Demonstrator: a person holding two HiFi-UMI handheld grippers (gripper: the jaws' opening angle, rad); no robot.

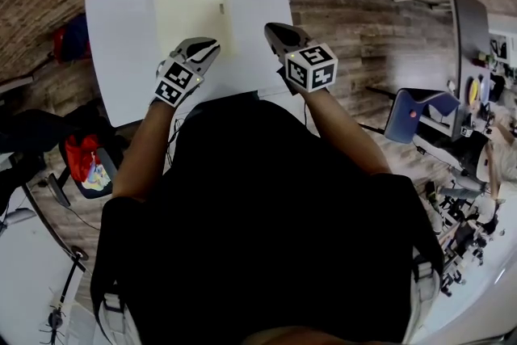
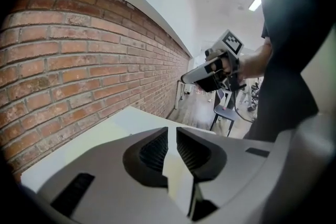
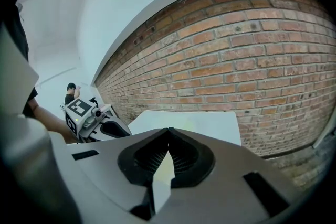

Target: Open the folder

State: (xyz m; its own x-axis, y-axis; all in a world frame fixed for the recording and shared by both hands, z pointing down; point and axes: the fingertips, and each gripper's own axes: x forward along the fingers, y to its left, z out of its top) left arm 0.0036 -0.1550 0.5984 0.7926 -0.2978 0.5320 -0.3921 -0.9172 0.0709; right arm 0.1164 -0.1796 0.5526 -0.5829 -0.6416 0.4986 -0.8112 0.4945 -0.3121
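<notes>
The folder (image 1: 190,8), pale yellow and lying flat and closed, is seen on the white table (image 1: 121,20), toward the far side, with the brick wall (image 2: 79,60) behind. The left gripper (image 1: 208,50) is held at the folder's near edge, close to its 5 o'clock corner; whether it touches cannot be told. Its jaws are parted by a narrow slit, and nothing is caught between them. The right gripper (image 1: 274,32) is held at 3 o'clock of the left one, just off the folder's right edge and over bare table. Its jaw tips are brought together, and nothing is gripped.
</notes>
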